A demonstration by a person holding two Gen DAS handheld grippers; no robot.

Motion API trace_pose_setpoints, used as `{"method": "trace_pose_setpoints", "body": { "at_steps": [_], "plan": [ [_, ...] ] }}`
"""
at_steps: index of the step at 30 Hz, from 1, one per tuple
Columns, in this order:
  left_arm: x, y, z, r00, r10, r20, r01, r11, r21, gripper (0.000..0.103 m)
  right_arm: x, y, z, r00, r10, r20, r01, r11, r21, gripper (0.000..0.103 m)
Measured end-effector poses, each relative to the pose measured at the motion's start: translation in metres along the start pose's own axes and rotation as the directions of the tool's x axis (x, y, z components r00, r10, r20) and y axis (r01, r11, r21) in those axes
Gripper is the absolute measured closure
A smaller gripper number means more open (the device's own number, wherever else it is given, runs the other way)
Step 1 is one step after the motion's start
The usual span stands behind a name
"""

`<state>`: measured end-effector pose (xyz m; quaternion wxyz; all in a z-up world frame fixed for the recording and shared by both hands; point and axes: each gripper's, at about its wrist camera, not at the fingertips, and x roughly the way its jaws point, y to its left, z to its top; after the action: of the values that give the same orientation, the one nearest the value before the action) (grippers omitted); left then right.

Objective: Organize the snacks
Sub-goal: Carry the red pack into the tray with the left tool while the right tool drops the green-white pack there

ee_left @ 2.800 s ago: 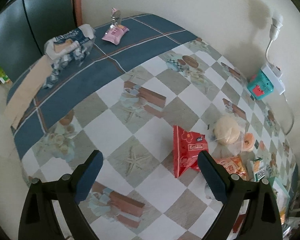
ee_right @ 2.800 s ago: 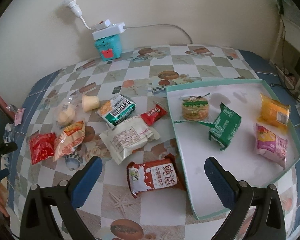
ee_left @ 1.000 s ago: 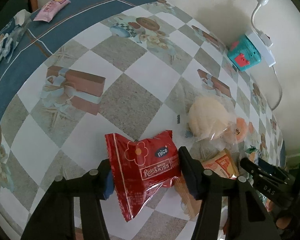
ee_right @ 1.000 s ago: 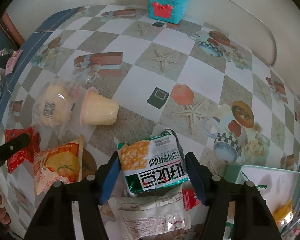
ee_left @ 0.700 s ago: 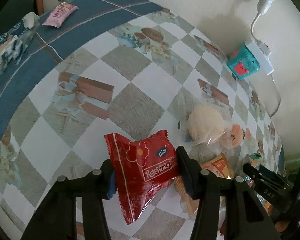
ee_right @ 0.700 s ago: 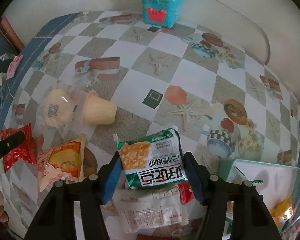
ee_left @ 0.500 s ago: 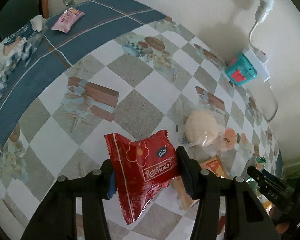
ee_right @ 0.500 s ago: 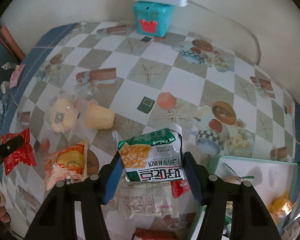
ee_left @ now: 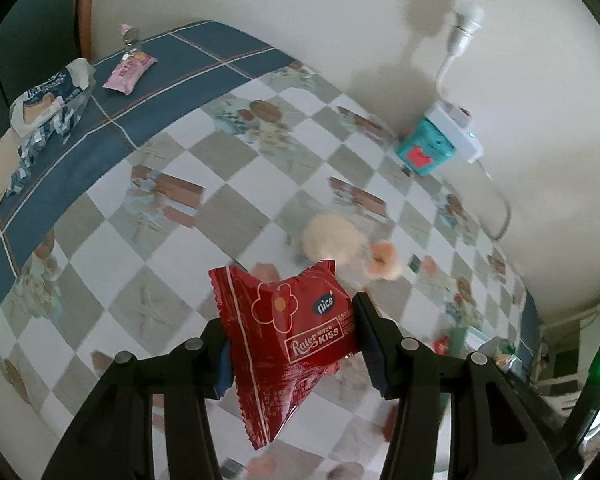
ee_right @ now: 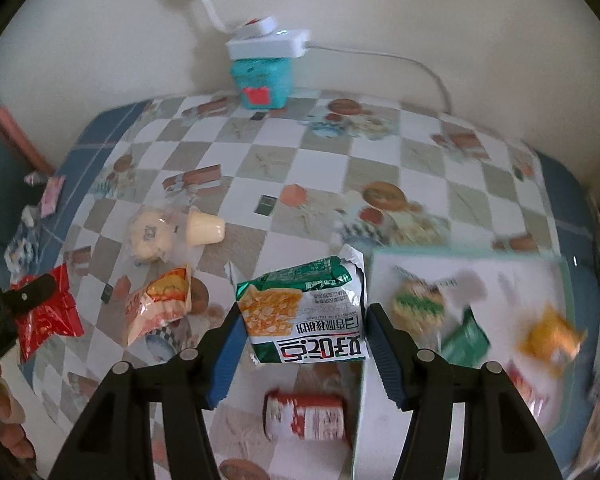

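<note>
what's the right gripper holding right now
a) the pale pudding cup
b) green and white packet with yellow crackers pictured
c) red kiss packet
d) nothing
b: in the right wrist view the green and white packet sits clamped between the right gripper pads, lifted off the table, while the pudding cup lies on the tablecloth and the red packet is in the left gripper.

Checkered table [ee_right: 380, 160] carrying teal box [ee_right: 262, 80], pale cup [ee_right: 204, 231], orange packet [ee_right: 160, 304], red-white packet [ee_right: 306, 416] and white tray [ee_right: 366, 400].
</note>
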<state>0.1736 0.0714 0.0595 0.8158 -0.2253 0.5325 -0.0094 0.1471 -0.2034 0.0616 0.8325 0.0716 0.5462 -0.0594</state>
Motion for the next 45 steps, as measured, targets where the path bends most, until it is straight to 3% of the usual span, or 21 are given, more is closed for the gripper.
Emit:
{"method": "trace_pose_setpoints", "body": {
  "at_steps": [5, 9, 21, 32, 41, 45],
  "plan": [
    [-0.004, -0.026, -0.020, 1.000, -0.026, -0.010, 0.027, 0.999, 0.030, 0.049, -0.022, -0.036, -0.029, 0.999, 0.005, 0.049, -0.013, 0.988, 0.156, 0.041],
    [-0.005, -0.051, -0.034, 0.999, -0.045, -0.017, 0.046, 0.996, 0.072, 0.049, -0.037, -0.064, -0.049, 0.995, -0.042, 0.089, 0.020, 0.971, 0.238, 0.041],
    [0.014, -0.136, -0.071, 0.991, -0.114, -0.075, 0.129, 0.960, 0.247, 0.049, -0.045, -0.158, -0.083, 0.980, -0.157, 0.119, 0.084, 0.878, 0.471, 0.041],
    [0.049, -0.217, -0.109, 0.958, -0.215, -0.189, 0.274, 0.879, 0.391, 0.049, -0.028, -0.203, -0.071, 0.982, -0.167, 0.090, 0.104, 0.870, 0.482, 0.041],
    [0.082, -0.234, -0.127, 0.947, -0.189, -0.262, 0.289, 0.857, 0.426, 0.049, -0.014, -0.216, -0.041, 0.987, -0.153, 0.059, 0.113, 0.894, 0.434, 0.040],
    [0.091, -0.233, -0.132, 0.943, -0.167, -0.287, 0.281, 0.862, 0.423, 0.049, -0.008, -0.216, -0.030, 0.986, -0.161, 0.039, 0.131, 0.902, 0.411, 0.040]
  ]
}}
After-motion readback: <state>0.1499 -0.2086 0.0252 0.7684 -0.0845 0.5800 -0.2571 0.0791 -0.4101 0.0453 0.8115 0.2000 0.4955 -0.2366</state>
